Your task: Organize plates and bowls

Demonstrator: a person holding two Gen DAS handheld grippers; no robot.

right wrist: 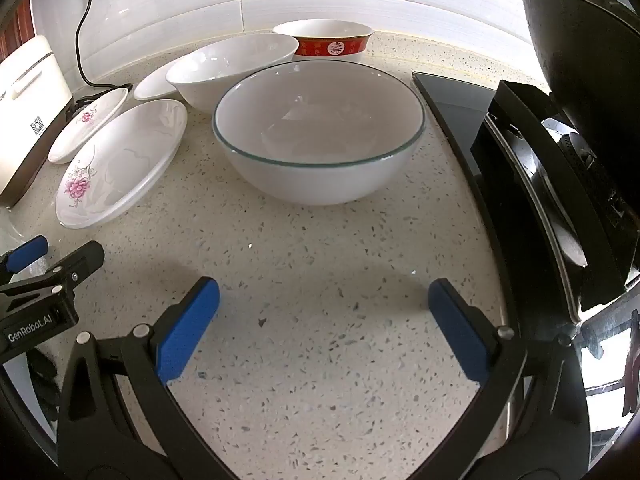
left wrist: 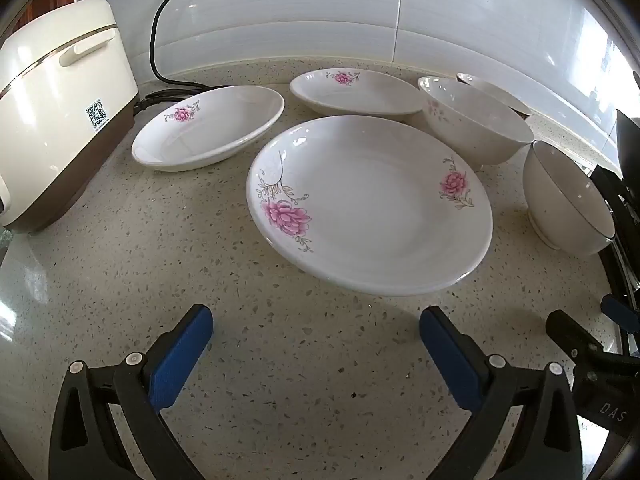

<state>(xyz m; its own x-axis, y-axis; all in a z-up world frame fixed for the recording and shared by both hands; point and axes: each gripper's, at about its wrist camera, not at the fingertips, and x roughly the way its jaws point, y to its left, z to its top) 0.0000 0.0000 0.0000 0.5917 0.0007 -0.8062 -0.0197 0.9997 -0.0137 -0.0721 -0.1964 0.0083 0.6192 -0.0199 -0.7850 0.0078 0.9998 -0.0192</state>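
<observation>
On left wrist view: left gripper spread wide, empty, over bare countertop. Big floral plate just ahead; two smaller plates behind. Rear bowl mostly hidden by pink-speckled bowl; rice cooker cut off left.

Right wrist view: right gripper also released, nothing held. Green-rimmed bowl ahead, partly blocking red-banded bowl. Stove crowds right edge.

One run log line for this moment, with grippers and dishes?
left gripper: open, empty | right gripper: open, empty | plates, bowls: unstacked on counter
</observation>
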